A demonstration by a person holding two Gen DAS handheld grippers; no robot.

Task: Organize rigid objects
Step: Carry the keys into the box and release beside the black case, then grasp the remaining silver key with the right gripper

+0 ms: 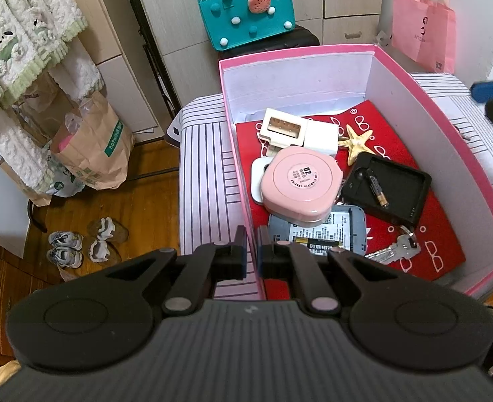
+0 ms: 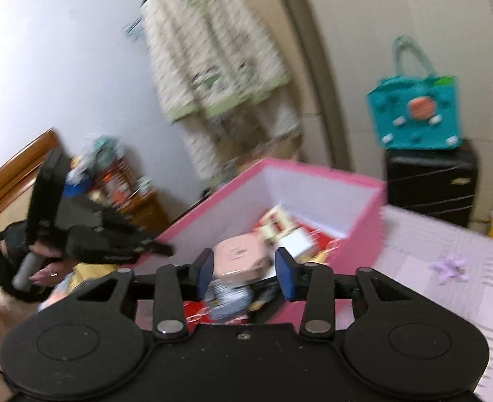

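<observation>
Left claw clamped on pink box wall; right claw released, raised above box contents.

Both views above pink box

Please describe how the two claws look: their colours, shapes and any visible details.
Both are matte black, with two round discs, angular linkage arms and silver rivets. The right claw has blue finger pads. The left claw has a ribbed grey body and narrow fingers.
</observation>
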